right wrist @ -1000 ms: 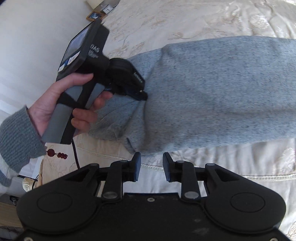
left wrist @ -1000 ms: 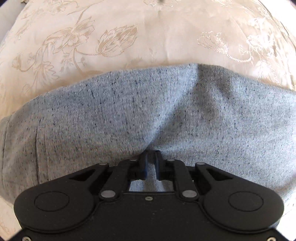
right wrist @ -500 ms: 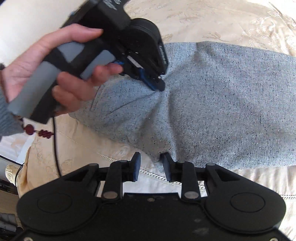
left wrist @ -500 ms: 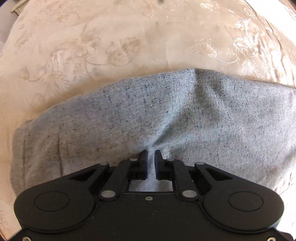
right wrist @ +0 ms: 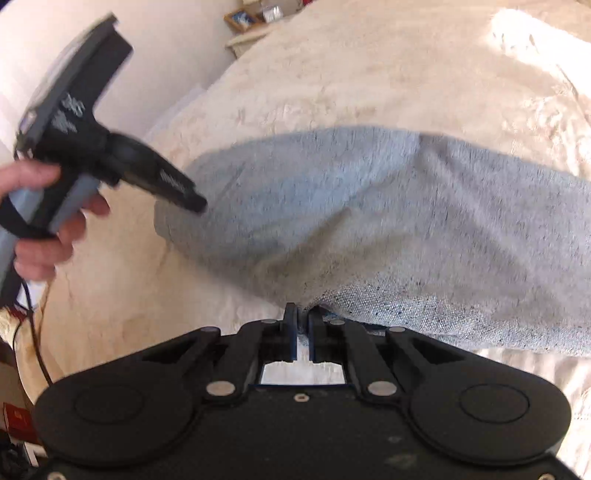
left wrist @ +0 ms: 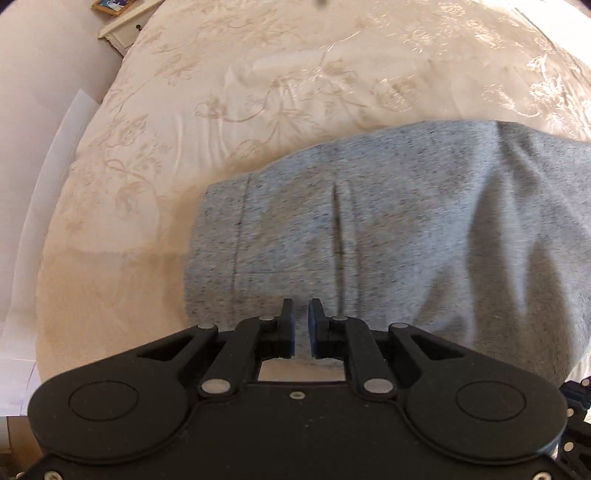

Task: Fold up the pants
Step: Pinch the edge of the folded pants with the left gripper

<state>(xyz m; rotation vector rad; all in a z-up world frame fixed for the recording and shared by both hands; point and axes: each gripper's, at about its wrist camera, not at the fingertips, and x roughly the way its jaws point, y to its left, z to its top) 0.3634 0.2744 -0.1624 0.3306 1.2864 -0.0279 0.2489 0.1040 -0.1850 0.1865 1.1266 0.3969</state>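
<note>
Grey marl pants [left wrist: 388,229] lie across the cream embroidered bedspread [left wrist: 258,85], hem end toward the left of my left wrist view, cloth bunched into long folds. My right gripper [right wrist: 303,325] has its jaws just closed, nearly together, and a pinch of the pants' near edge sits between the pads; the fabric pulls up into a ridge from that point. My left gripper [left wrist: 301,325] sits above the cloth with jaws close but a narrow gap showing; in the right wrist view it [right wrist: 192,201] hangs clear of the pants near their left end, gripping nothing that I can see. My left hand [right wrist: 44,225] wraps its grey handle. A small framed picture [left wrist: 110,4] sits on a white bedside cabinet [left wrist: 122,31] past the bed's far corner.
</note>
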